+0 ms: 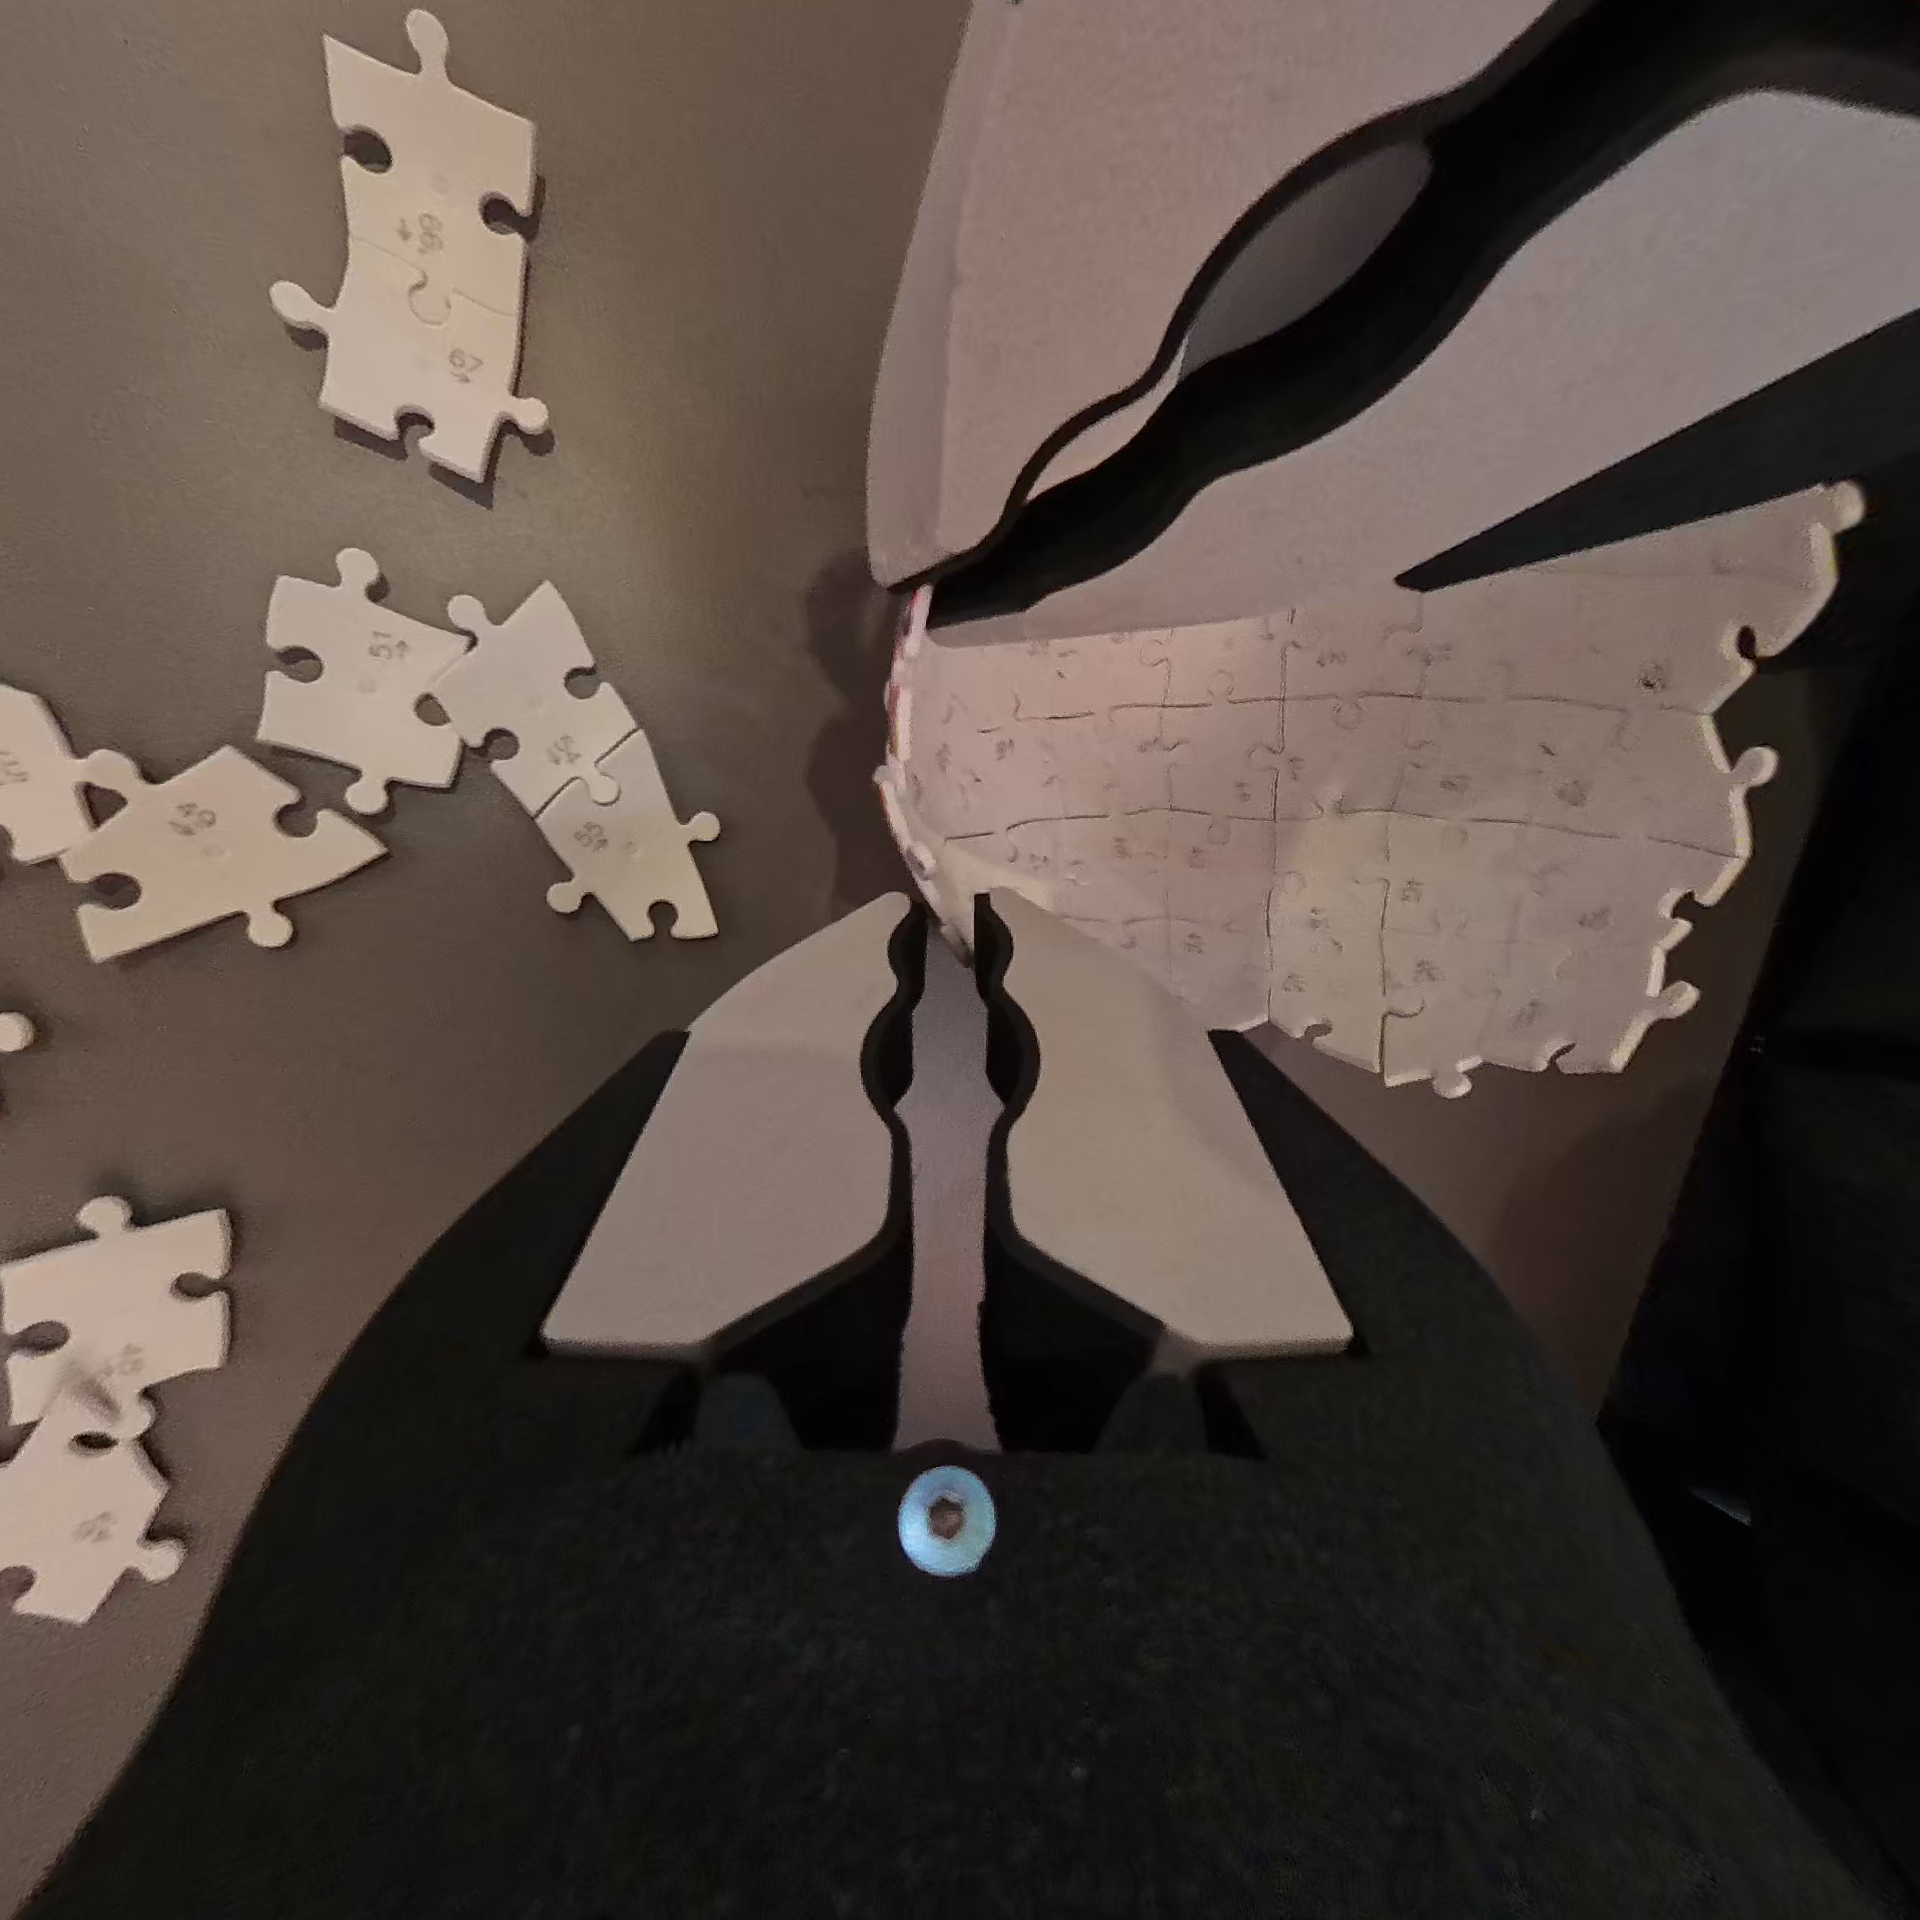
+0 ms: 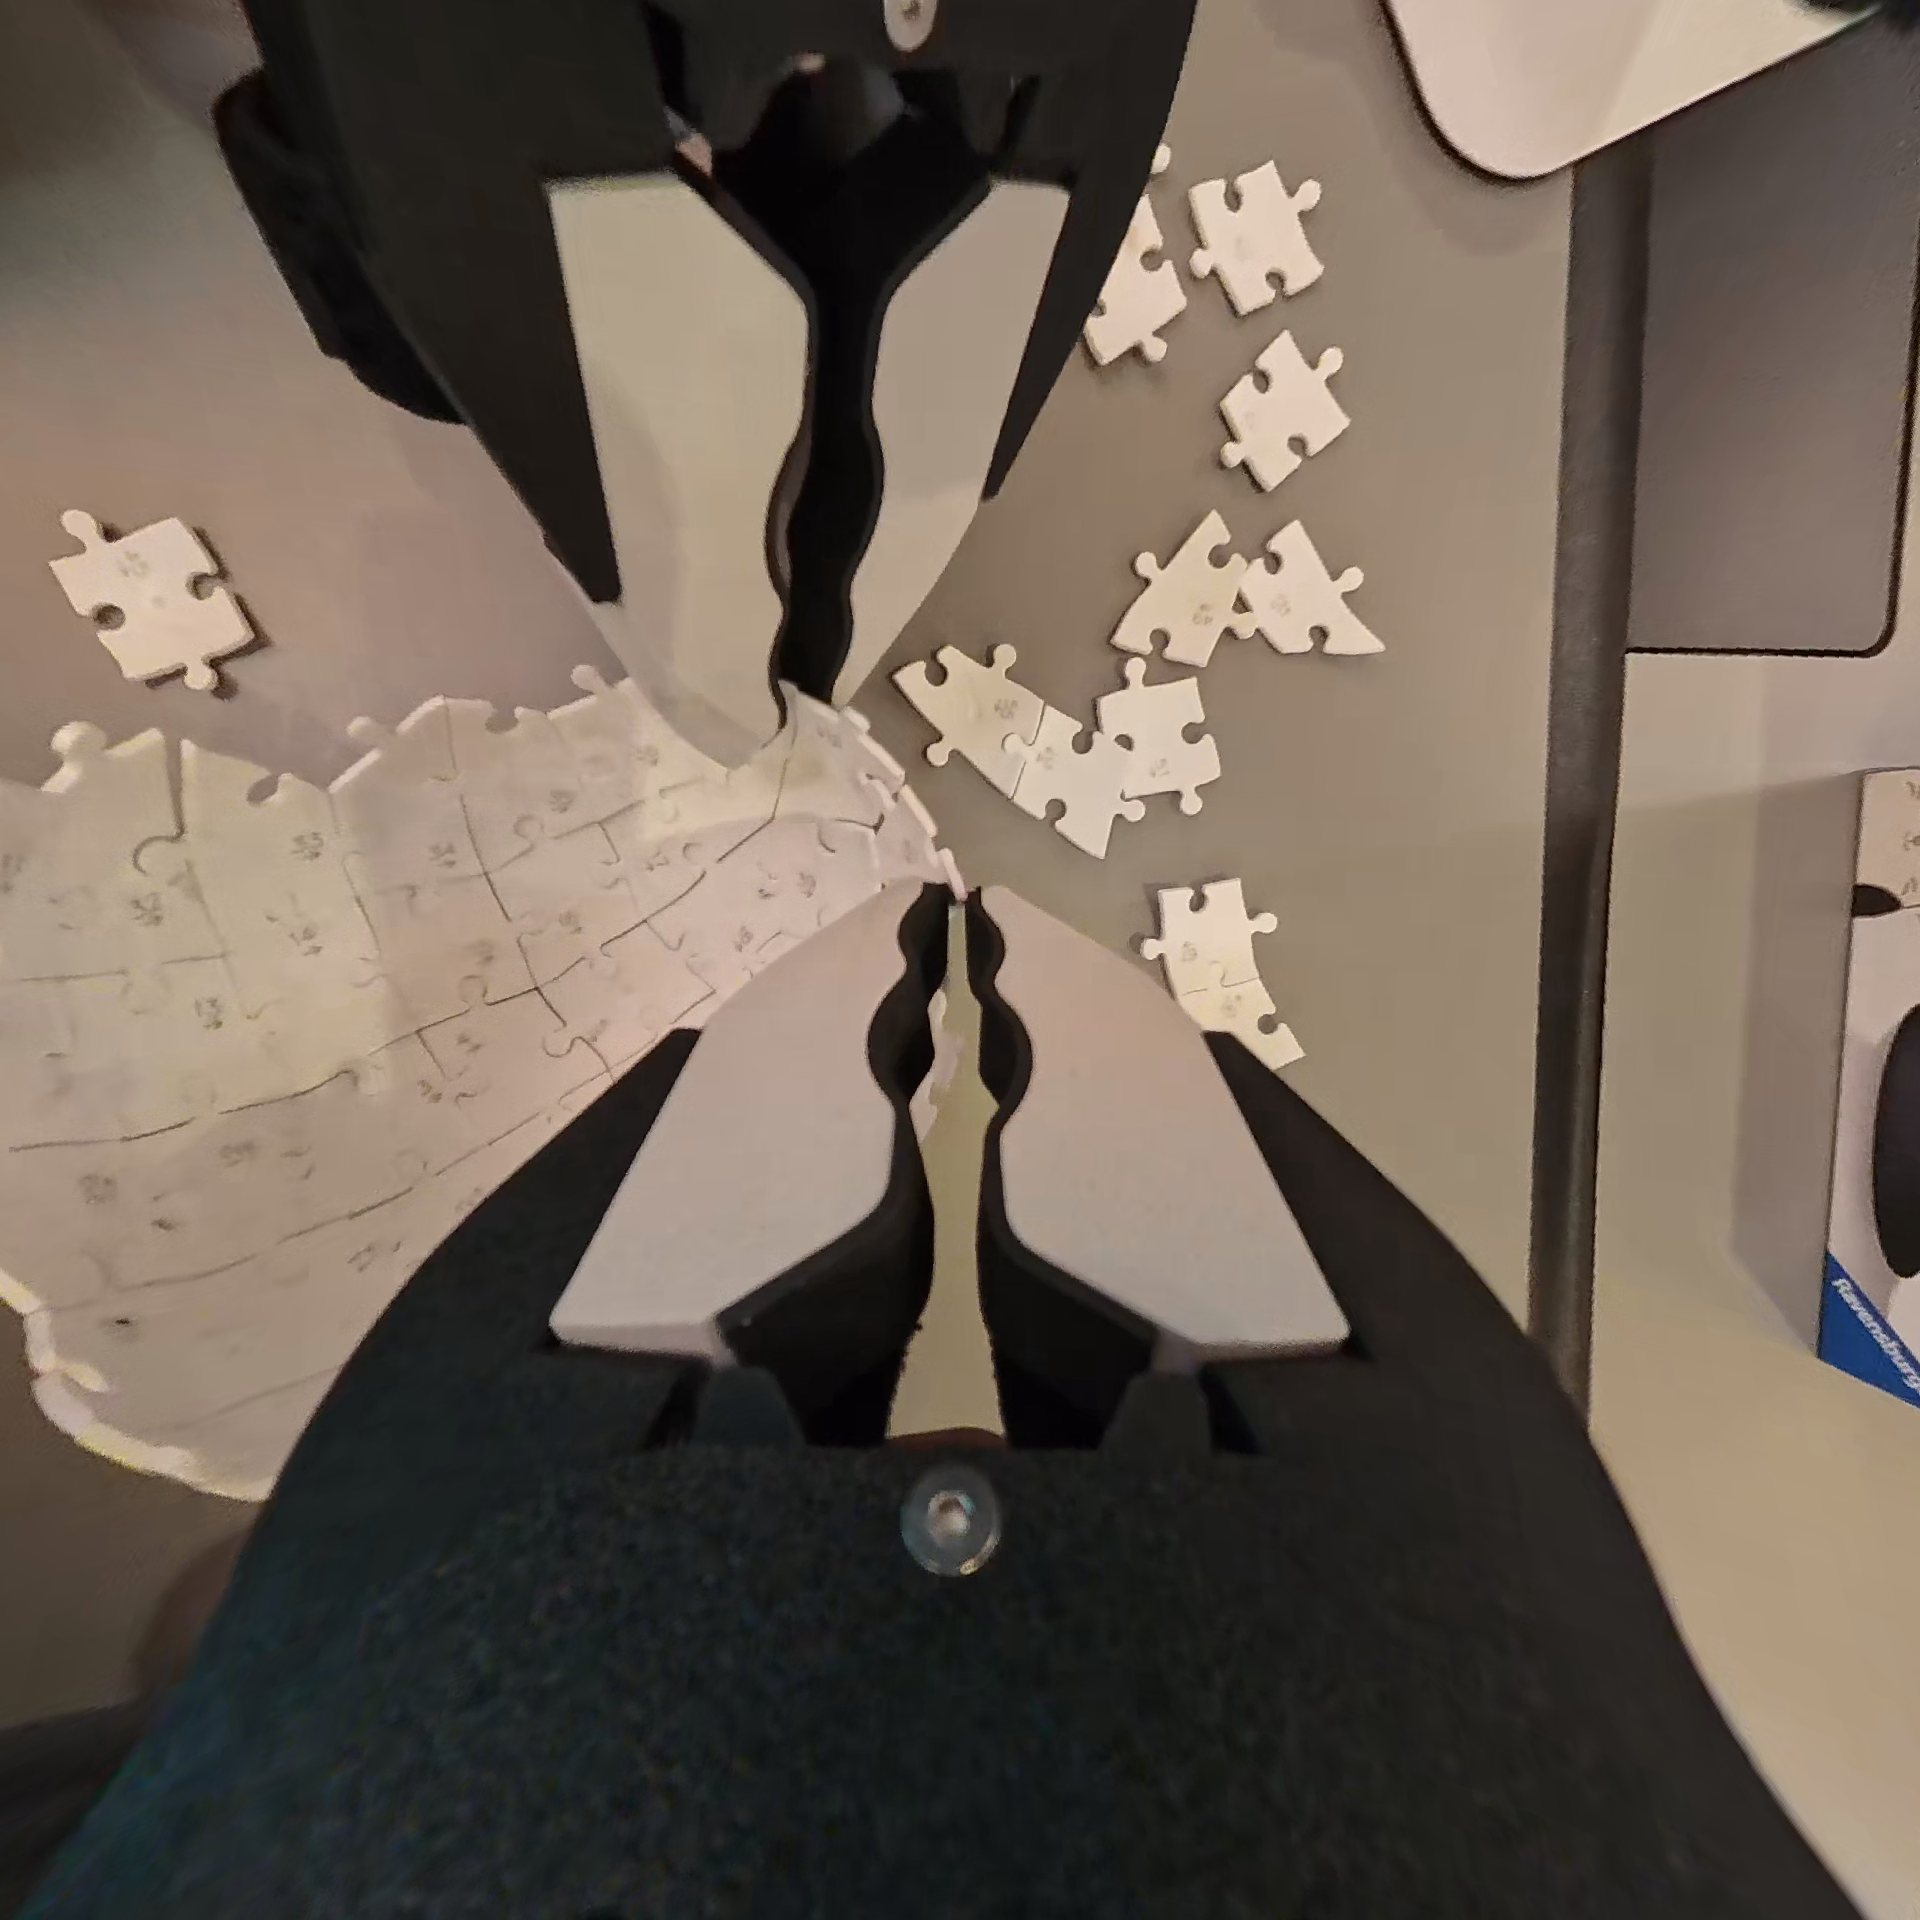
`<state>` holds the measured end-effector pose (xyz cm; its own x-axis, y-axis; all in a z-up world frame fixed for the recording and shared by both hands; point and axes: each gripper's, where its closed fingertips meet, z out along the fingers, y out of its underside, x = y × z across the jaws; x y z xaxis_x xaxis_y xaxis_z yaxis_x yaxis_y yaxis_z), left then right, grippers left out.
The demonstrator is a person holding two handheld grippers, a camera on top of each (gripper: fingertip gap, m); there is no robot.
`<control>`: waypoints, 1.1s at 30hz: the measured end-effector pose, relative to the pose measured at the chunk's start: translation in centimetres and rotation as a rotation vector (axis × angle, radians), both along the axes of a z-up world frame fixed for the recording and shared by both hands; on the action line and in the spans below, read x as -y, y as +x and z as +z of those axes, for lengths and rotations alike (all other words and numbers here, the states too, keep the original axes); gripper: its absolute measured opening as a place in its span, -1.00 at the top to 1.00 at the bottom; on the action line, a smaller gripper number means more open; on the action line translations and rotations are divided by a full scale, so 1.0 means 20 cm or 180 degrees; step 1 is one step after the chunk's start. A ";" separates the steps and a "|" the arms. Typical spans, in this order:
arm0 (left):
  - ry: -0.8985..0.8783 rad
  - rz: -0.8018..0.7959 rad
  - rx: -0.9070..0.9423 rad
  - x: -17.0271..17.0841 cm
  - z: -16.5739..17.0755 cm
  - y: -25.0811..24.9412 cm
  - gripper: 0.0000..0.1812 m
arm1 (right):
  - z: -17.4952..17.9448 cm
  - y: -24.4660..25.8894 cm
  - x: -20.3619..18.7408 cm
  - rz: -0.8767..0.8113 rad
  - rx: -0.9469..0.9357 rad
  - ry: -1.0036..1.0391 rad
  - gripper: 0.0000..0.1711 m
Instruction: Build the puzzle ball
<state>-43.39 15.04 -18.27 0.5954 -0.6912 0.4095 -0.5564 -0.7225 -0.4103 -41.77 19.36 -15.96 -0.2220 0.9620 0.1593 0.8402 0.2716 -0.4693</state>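
Note:
A half-built puzzle ball, a curved white shell of joined numbered pieces, is held up above the grey table. In the left wrist view my left gripper is shut on the shell's lower left edge. The right gripper comes in from the top right and pinches the same edge a little higher. In the right wrist view the shell spreads to the left. My right gripper is shut on its edge, and the left gripper pinches it from above. Loose white pieces lie face down on the table.
More loose pieces and joined pairs lie scattered on the grey table, some left of the shell and some right of my right gripper. One piece lies apart. A puzzle box stands at the far right, a white object at the top. The white object is about equally far from each gripper, around 25 cm.

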 end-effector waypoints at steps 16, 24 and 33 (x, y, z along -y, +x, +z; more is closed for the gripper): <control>-0.0114 -0.0064 0.0326 0.00 0.00 0.00 0.91 | -0.03 -0.01 -0.01 -0.0023 0.0021 0.0005 0.95; -0.0133 -0.0075 0.0320 0.00 -0.02 0.01 0.91 | -0.04 -0.01 -0.01 -0.0043 0.0084 0.0045 0.95; 0.0004 0.0128 0.0470 -0.06 0.04 0.02 0.79 | -0.04 -0.01 -0.01 -0.0064 0.0078 0.0055 0.95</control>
<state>-43.04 16.33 -17.51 0.5560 -0.6686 0.4938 -0.4606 -0.7423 -0.4866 -41.88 19.64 -16.82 -0.2066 0.9634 0.1707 0.8569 0.2624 -0.4438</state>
